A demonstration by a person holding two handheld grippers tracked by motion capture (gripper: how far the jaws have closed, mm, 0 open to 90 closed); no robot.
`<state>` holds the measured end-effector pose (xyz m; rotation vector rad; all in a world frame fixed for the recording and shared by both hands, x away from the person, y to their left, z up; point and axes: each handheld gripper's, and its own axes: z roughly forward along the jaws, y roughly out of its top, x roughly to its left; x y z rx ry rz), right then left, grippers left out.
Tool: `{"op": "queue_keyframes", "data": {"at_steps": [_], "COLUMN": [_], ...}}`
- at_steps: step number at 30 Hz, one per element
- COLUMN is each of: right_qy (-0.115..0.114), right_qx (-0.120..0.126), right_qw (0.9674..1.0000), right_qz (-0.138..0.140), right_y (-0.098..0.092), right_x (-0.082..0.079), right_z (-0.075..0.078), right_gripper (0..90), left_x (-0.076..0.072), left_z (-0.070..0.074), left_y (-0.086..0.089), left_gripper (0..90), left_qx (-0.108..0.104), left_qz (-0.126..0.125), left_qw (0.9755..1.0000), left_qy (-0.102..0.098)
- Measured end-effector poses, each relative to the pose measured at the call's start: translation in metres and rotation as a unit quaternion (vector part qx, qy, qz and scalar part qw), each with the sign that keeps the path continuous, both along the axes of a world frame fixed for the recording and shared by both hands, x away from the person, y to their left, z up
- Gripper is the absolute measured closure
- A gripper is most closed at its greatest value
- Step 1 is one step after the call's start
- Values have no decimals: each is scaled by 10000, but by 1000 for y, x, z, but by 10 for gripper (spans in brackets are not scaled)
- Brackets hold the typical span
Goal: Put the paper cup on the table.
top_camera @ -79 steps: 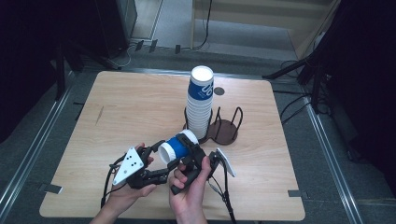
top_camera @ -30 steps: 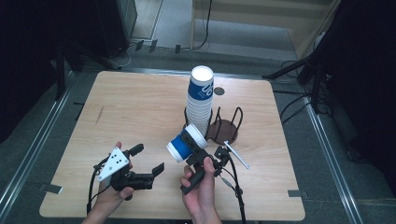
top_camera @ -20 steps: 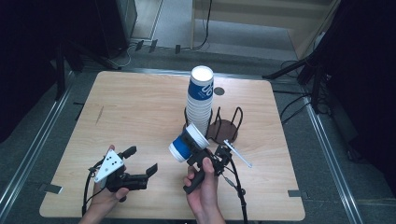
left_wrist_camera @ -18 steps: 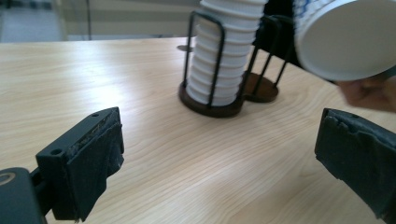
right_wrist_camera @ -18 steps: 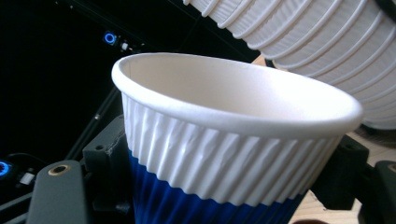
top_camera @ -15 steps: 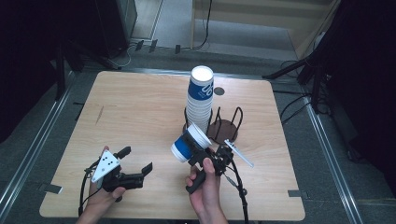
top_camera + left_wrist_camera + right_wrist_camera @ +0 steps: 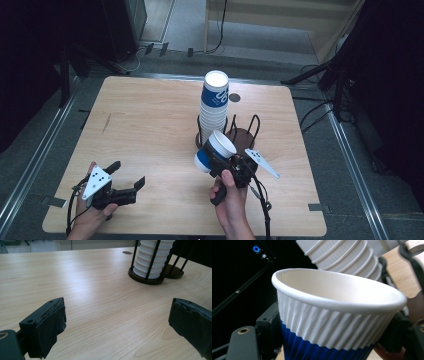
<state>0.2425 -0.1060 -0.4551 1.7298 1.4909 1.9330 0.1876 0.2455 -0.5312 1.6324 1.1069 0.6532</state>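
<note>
A blue and white ribbed paper cup (image 7: pixel 216 149) is held tilted above the table, its open mouth turned up and to the right. My right gripper (image 7: pixel 212 159) is shut on its blue lower part, and in the right gripper view the cup (image 7: pixel 332 315) sits between the two black jaws. Just behind it a tall stack of the same cups (image 7: pixel 214 107) stands in a black wire holder (image 7: pixel 245 136). My left gripper (image 7: pixel 127 175) hovers low over the table's front left, open with nothing between its pads (image 7: pixel 53 325). The left gripper view has the stack (image 7: pixel 152 257) far off.
The holder's second bay (image 7: pixel 249 134), right of the stack, holds no cups. A small dark hole (image 7: pixel 234 97) marks the wooden table (image 7: pixel 150 120) behind the stack. Black stands and cables lie on the floor around the table.
My left gripper let go of the cup, then drew away left and toward the front edge, sinking lower. The right gripper kept the cup in much the same place.
</note>
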Motion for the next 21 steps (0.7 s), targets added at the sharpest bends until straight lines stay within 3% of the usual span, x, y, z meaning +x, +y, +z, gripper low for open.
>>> {"op": "queue_keyframes", "data": {"at_steps": [6,12,14,18,21], "right_qy": [-145,-354,-476,-727,-836], "right_qx": [-379,-716,-859,-1265,-1425], "right_qw": [9990,9962,9943,9876,9837], "right_qz": [-209,-356,-409,-578,-707], "right_y": [-12,-23,-26,-30,-36], "right_x": [0,0,0,-1,-1], "right_z": [3,6,6,7,7], "right_gripper": [213,214,213,213,212], "left_x": [2,-1,-3,-6,-7], "left_z": [-1,-4,-5,-5,-6], "left_y": [10,18,24,37,45], "left_gripper": [19,19,19,19,19], "left_qx": [-70,79,66,8,-16], "left_qz": [142,212,280,410,493], "left_qw": [9999,9997,9995,9991,9987], "left_qy": [41,120,145,145,158]}}
